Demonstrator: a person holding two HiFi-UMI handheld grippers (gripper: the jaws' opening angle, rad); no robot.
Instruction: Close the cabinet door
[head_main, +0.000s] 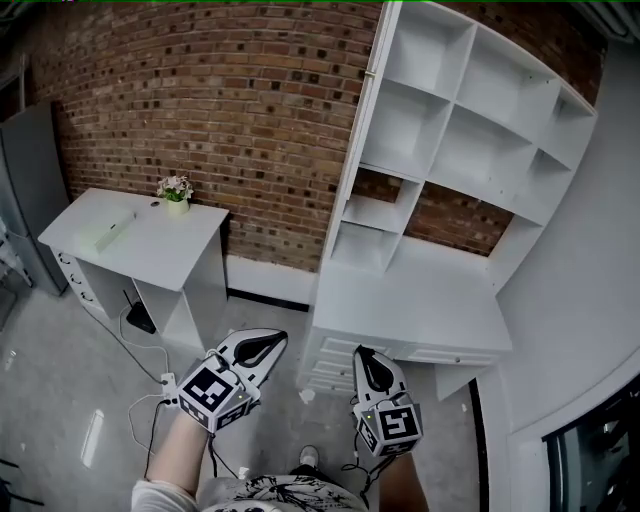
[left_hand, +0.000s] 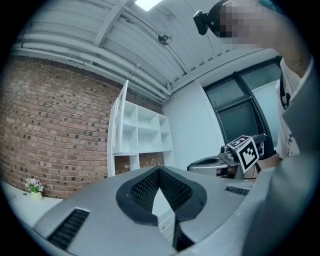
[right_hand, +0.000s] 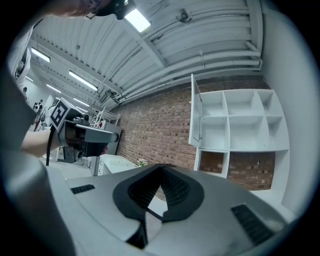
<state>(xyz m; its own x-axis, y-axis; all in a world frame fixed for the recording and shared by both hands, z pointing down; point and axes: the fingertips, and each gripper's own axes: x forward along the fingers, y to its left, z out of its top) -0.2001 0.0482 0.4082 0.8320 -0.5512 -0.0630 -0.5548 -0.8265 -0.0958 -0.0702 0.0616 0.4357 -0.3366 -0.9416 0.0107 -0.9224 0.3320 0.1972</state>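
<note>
A white shelf cabinet stands on a white desk against the brick wall. Its door stands open at the left side, swung out toward me and seen edge-on; it also shows as door and door. My left gripper is shut and holds nothing, in front of the desk's left corner and well short of the door. My right gripper is likewise shut and empty, beside the left one and in front of the desk's drawers. In their own views, left gripper and right gripper point level toward the cabinet.
A smaller white desk with a small flower pot stands at the left. A grey cabinet is at the far left. Cables lie on the floor. Drawers sit under the big desk. A dark window is at the lower right.
</note>
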